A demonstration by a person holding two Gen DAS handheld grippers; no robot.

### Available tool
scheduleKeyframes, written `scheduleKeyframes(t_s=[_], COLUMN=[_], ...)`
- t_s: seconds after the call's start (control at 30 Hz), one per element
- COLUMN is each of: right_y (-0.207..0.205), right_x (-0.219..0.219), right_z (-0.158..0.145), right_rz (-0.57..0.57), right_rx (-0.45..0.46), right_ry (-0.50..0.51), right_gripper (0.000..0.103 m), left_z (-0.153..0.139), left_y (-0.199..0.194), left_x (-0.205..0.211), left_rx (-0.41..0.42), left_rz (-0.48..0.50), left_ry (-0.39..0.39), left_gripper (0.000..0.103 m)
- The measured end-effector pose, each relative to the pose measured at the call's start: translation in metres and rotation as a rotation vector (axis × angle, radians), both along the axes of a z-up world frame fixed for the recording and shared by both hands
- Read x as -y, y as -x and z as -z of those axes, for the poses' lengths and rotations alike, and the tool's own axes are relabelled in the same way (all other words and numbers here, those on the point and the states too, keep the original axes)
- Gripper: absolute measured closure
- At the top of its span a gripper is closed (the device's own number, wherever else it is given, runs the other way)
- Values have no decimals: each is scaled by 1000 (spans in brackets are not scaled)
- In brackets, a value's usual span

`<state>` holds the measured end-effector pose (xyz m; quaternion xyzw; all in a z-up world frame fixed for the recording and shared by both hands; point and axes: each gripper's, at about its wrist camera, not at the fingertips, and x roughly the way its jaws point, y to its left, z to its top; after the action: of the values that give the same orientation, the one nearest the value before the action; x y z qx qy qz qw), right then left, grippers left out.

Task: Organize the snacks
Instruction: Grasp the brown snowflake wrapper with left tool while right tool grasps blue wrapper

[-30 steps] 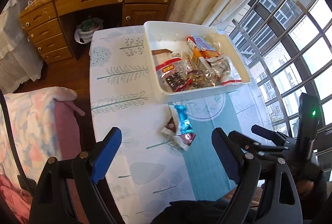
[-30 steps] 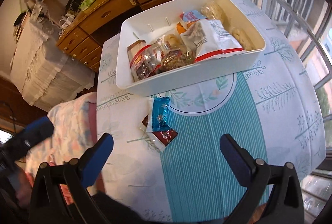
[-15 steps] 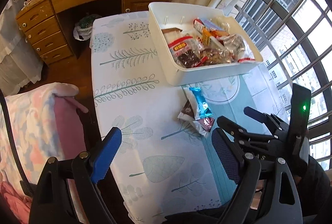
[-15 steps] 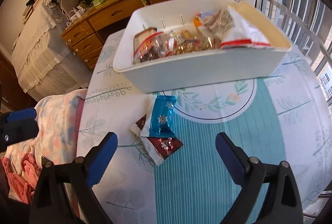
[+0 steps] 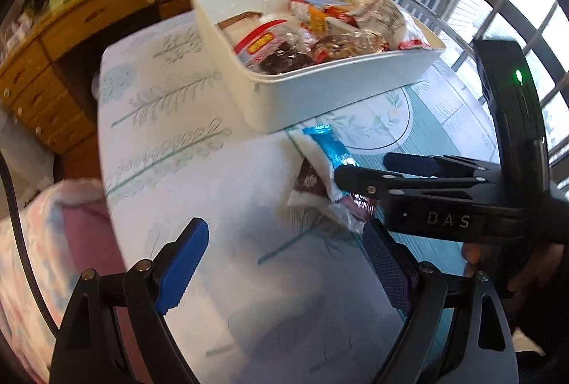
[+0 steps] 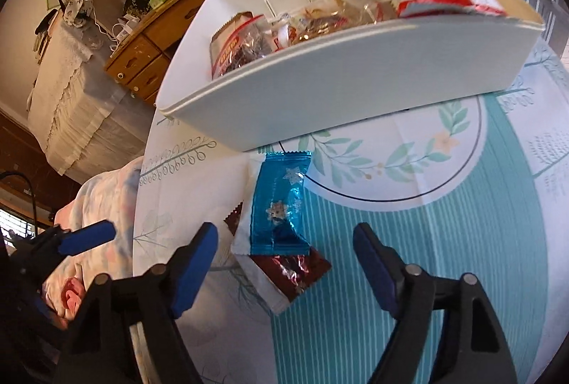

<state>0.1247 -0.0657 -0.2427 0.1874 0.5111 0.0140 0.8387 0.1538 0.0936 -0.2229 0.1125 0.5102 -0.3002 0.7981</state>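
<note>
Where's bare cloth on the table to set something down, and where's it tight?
Free: the leaf-print cloth left of the bin toward the desk-side edge, and the teal stripes right of the wrappers. Crowded: the bin is full of snacks; the blue wrapper and red wrapper sit stacked just before the bin, between the closing right tongs.

Closing right tongs [image 6: 284, 268] around blue packet [image 6: 279, 202] atop maroon packet [image 6: 295, 268], below white snack bin [image 6: 355, 78].
</note>
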Motion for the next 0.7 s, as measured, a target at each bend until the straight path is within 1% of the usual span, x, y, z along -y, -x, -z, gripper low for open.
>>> scheduleKeyframes(t_s=[0.17, 0.3, 0.5, 0.53, 0.6, 0.63, 0.7], right_y=[-7, -12, -17, -17, -19, -19, -20], right_x=[-2, -2, -1, 0, 1, 2, 5], right_z=[7, 10, 9, 10, 9, 9, 9], right_rz=[-25, -38, -52, -53, -57, -57, -51], right_rx=[1, -5, -11, -12, -13, -14, -14], right_ry=[-16, -23, -17, -17, -21, -20, -33], right_gripper=[39, 41, 53, 58, 60, 62, 64], left_z=[13, 20, 31, 32, 36, 37, 41], left_y=[4, 6, 4, 4, 3, 2, 0], left_x=[20, 37, 53, 55, 59, 60, 63], left_rx=[48, 96, 90, 90, 87, 81, 67], left_rz=[88, 154, 212, 218, 225, 226, 230], left_ry=[14, 5, 10, 10, 12, 12, 11], left_gripper=[15, 15, 15, 15, 15, 15, 15])
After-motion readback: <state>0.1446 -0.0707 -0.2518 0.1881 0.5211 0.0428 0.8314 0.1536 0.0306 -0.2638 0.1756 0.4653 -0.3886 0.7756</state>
